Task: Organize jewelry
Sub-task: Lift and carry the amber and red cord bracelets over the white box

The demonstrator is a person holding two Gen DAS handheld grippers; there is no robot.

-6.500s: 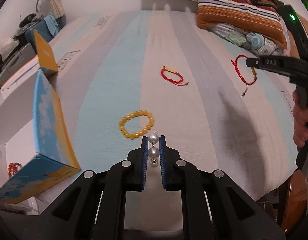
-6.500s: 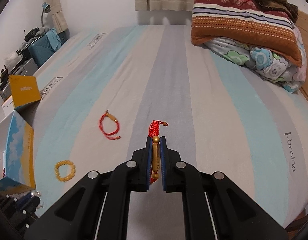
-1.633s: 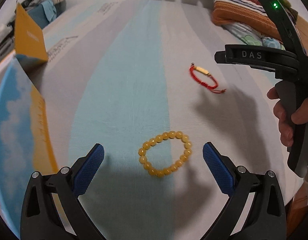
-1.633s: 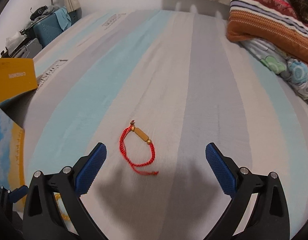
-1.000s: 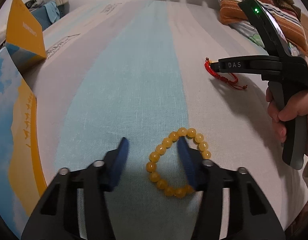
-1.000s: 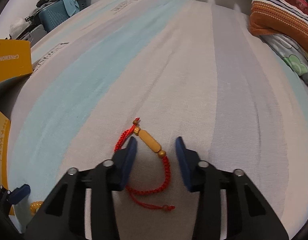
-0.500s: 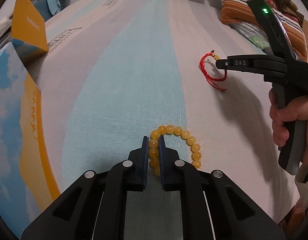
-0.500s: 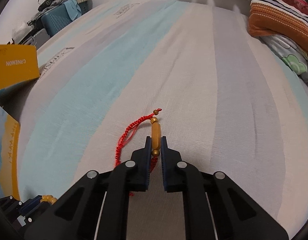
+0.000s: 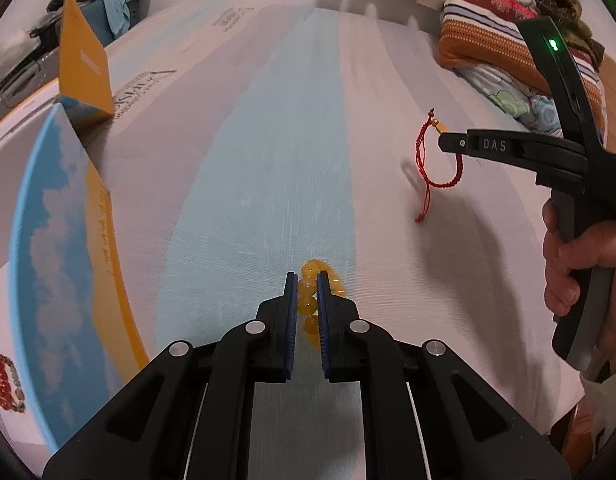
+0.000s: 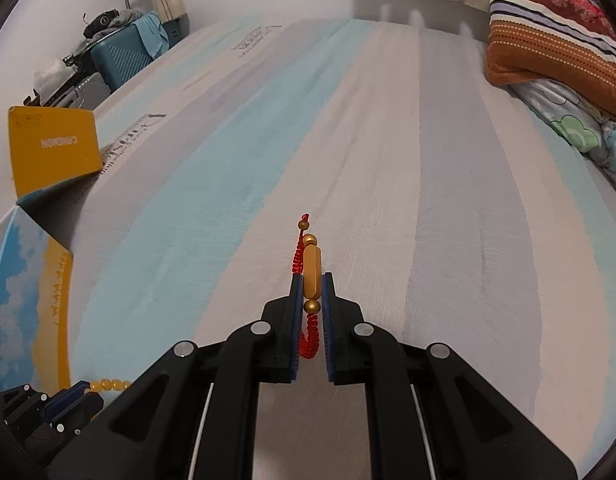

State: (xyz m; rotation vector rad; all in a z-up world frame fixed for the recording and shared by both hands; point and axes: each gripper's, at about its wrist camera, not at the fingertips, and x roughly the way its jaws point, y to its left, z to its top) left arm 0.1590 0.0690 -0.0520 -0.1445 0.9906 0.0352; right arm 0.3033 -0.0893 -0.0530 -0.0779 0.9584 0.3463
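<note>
my left gripper (image 9: 307,292) clamps the yellow bead bracelet (image 9: 308,300) and my right gripper (image 10: 311,292) clamps the red cord bracelet (image 10: 311,276), both above the bed (image 9: 268,140), ready for the open box (image 9: 60,240) at its left edge.

Both wrist views look steeply down, close over the striped bed (image 9: 268,168) — sharing the box (image 10: 52,148) at left.

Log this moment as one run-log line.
left gripper: shut on yellow bead bracelet | right gripper: shut on red cord bracelet | both lifted off striped bed sheet | open box: left
</note>
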